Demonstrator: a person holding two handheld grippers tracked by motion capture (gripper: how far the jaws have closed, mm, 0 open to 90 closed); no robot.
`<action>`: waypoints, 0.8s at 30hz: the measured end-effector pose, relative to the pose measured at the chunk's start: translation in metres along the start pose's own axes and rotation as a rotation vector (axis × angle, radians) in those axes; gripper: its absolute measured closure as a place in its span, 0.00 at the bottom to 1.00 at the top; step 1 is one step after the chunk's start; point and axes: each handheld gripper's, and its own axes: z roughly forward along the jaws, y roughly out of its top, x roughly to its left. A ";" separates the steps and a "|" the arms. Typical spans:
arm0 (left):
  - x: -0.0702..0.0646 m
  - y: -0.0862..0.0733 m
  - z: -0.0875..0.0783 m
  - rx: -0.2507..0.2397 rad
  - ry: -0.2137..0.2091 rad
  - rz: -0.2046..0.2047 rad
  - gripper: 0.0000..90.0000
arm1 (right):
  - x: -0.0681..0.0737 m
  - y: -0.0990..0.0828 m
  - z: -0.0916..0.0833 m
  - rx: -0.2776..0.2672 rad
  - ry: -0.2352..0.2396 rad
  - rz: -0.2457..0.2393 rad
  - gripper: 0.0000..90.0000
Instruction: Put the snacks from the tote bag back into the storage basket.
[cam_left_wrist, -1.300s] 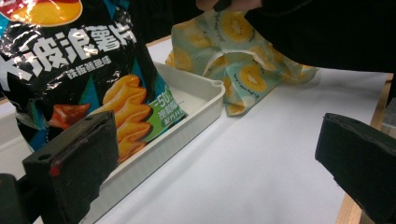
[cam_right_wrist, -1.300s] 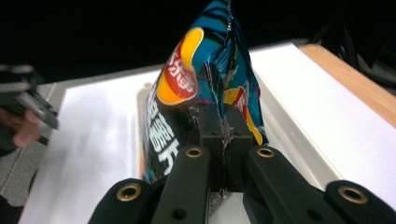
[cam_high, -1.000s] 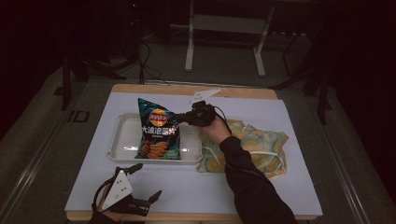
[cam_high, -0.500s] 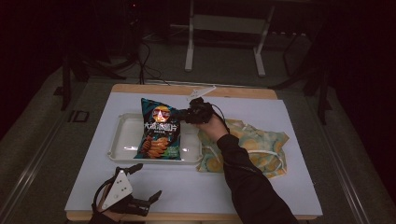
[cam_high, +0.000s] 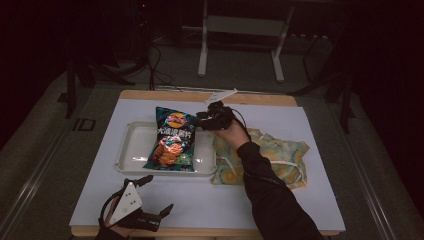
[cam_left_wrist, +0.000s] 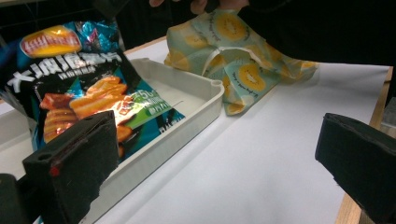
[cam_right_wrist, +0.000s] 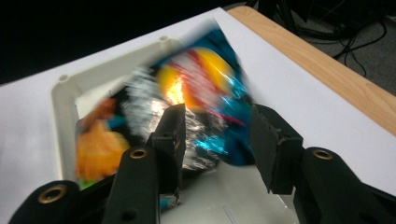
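The right tool (cam_high: 200, 121), jaws apart, is sitting at the crisp bag's (cam_high: 171, 140) two o'clock corner; the bag is lying in the tray (cam_high: 131, 150), long axis twelve-to-six; the left tool (cam_high: 156, 200) is waiting open at seven o'clock

Dim room, dark bkgd. Grey carpet floor (cam_high: 60, 150) w/ black cables (cam_high: 155, 65). White metal stand (cam_high: 240, 30) behind wood-edged table (cam_high: 280, 100) w/ white top.

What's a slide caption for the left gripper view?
Open left gripper hovers over white table, facing chip bag leaning in tray beside kiwi-print cloth.
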 end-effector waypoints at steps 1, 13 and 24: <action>0.000 0.000 0.000 0.001 0.000 0.000 0.00 | 0.000 0.001 -0.002 -0.001 0.001 0.002 0.59; 0.000 0.000 0.000 0.002 0.005 -0.001 0.00 | 0.010 0.004 -0.027 0.000 0.016 -0.007 0.40; 0.000 0.000 0.001 0.006 0.005 -0.003 0.00 | 0.001 -0.008 -0.060 -0.037 -0.028 0.037 0.16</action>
